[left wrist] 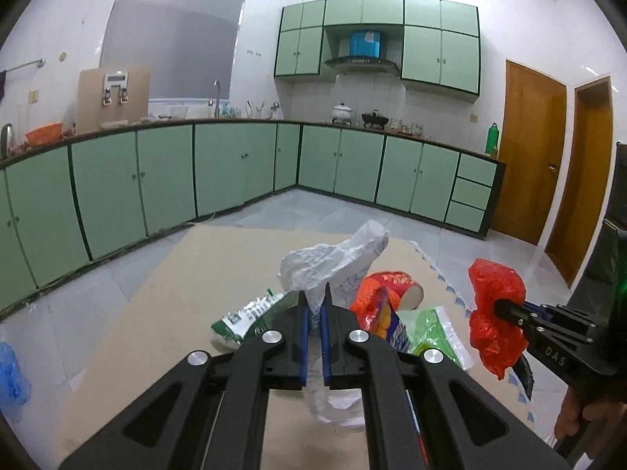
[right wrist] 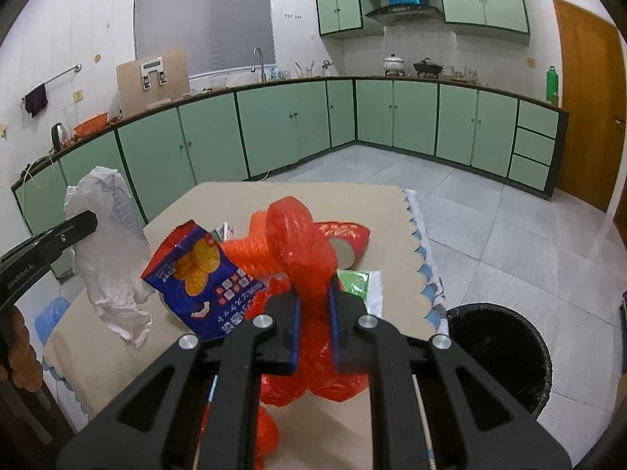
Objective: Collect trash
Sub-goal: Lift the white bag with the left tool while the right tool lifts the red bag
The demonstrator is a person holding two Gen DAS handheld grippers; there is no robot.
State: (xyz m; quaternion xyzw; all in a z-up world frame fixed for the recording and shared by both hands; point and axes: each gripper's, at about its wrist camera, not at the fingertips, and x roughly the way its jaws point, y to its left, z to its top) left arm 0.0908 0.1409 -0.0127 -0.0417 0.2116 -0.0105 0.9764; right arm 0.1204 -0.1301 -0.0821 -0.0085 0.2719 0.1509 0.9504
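Observation:
My left gripper [left wrist: 315, 299] is shut on a crumpled white plastic bag [left wrist: 333, 262] and holds it above the table; the bag also shows in the right wrist view [right wrist: 113, 250]. My right gripper [right wrist: 315, 293] is shut on a red plastic bag [right wrist: 301, 243], lifted off the table; it shows in the left wrist view [left wrist: 493, 313] too. On the table lie a blue snack bag [right wrist: 203, 278], a red paper cup [left wrist: 399, 290], a green-and-white wrapper [left wrist: 250, 313] and a green packet [right wrist: 358, 284].
A black trash bin [right wrist: 505, 352] stands on the floor right of the beige table [right wrist: 274, 196]. A blue bag [left wrist: 11, 376] lies at the table's left. Green kitchen cabinets [left wrist: 235, 160] line the far walls; wooden doors [left wrist: 529, 149] at the right.

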